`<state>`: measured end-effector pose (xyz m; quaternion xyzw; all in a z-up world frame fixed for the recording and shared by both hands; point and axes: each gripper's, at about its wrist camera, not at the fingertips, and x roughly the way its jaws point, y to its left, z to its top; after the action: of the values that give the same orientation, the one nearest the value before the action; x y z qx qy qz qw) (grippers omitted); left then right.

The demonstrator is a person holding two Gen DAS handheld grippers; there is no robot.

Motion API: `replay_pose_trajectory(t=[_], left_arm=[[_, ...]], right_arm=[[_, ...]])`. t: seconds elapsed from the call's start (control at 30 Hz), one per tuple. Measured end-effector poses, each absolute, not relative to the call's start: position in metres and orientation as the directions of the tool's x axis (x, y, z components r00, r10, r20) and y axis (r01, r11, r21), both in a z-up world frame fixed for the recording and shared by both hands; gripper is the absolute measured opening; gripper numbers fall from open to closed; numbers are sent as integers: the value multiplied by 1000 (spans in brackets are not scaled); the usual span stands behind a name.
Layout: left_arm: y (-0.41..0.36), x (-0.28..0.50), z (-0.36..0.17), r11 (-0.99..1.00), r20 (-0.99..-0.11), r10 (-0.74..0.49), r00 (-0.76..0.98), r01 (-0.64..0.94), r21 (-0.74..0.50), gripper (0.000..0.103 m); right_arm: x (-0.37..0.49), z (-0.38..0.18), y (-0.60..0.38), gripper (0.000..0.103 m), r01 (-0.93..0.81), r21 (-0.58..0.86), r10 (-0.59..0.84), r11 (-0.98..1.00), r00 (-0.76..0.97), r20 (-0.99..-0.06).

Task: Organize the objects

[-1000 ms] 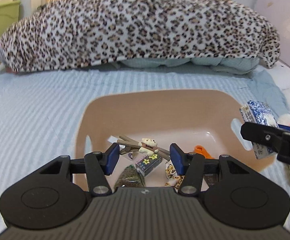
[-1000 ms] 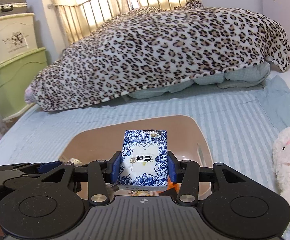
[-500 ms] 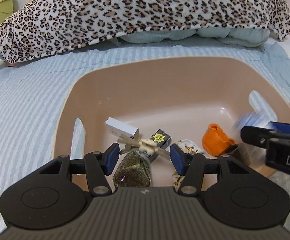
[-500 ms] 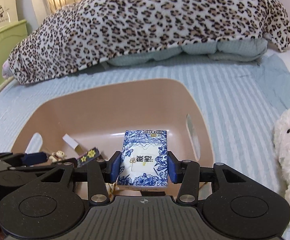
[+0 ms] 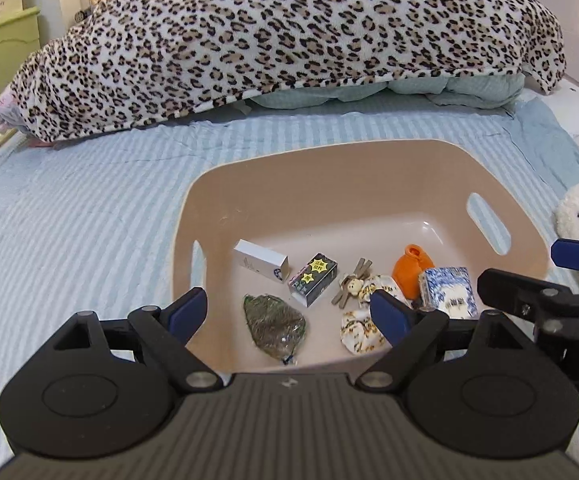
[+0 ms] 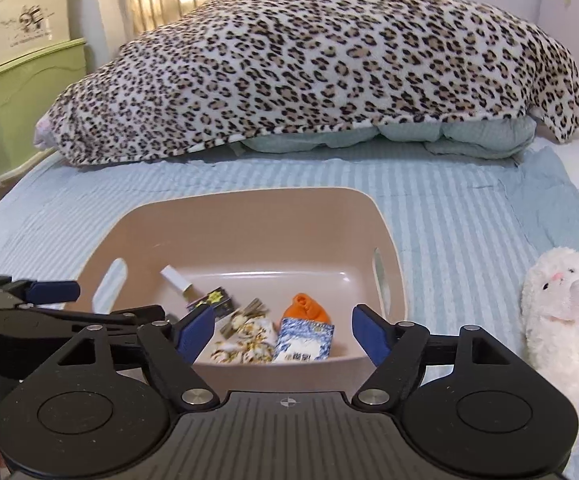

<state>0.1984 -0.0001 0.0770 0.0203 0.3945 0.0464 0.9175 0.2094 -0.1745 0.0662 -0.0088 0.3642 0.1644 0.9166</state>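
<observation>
- Left wrist view: the left hand-held gripper (image 5: 287,312) is hovering with jaws wide and empty over the beige basket (image 5: 369,168) on the bed (image 5: 69,220). Only here a green packet (image 5: 275,325) is showing, beside the white box (image 5: 260,264) and the black starred box (image 5: 313,278).
- Right wrist view: the right hand-held gripper (image 6: 283,330) is gaping wide, empty; the blue-and-white tissue pack (image 6: 305,340) is lying inside the basket (image 6: 249,216) against an orange item (image 6: 305,307). A white plush rabbit (image 6: 561,312) is sitting fully in view outside.
</observation>
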Motion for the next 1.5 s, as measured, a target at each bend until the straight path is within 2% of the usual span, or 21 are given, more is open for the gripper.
replay_pose_trajectory(t=[0.57, 1.5], left_arm=[[-15, 120, 122, 994, -674, 105, 731, -88, 60, 89], [-18, -17, 135, 998, -655, 58, 753, -59, 21, 89]], right_arm=[[136, 119, -198, 80, -330, 77, 299, 941, 704, -645], [21, 125, -232, 87, -340, 91, 317, 936, 701, -639]])
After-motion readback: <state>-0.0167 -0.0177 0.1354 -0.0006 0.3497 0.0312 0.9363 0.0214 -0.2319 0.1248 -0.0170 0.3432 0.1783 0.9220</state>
